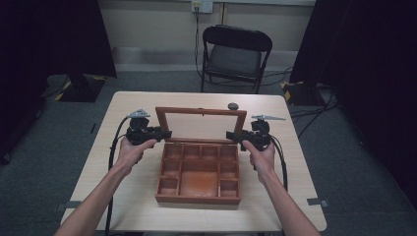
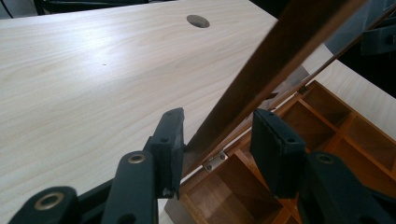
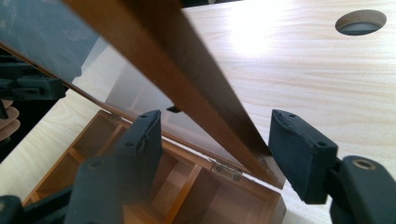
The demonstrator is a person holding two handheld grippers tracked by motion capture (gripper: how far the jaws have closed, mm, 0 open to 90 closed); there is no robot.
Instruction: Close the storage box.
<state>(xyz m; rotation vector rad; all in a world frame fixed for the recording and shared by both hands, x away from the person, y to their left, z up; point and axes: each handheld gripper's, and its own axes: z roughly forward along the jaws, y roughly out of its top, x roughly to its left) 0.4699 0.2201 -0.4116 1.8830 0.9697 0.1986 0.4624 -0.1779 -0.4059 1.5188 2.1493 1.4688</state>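
Left gripper [image 2: 217, 140], seen in the left gripper view, has its two black jaws rising from the bottom edge and spread on either side of the lid frame [image 2: 261, 74]; the left-hand pad lies against the frame's face, while the right-hand pad stands apart from it, so no pinch is shown. Right gripper [image 3: 215, 149], in the right gripper view, likewise straddles the opposite side rail of the lid frame [image 3: 196, 79], jaws spread, with a visible gap between each pad and the wood. Just beyond the jaws in both gripper views, a small metal hinge [image 2: 215, 161] joins the lid to the wooden box [image 2: 327, 121], whose open compartments fill the lower part of each frame. In the high view, the wooden box [image 1: 198, 173] sits at centre frame on the table [image 1: 128, 103], its lid frame [image 1: 201, 112] standing raised at the far edge with a clear pane inside it. The left gripper [image 1: 164, 133] is at the lid's left rail and the right gripper [image 1: 231, 134] at its right rail, each held by a hand entering from the bottom. Farther off, a round cable hole [image 1: 233, 105] lies near the table's far edge, and a black folding chair [image 1: 236, 54] stands at upper centre.
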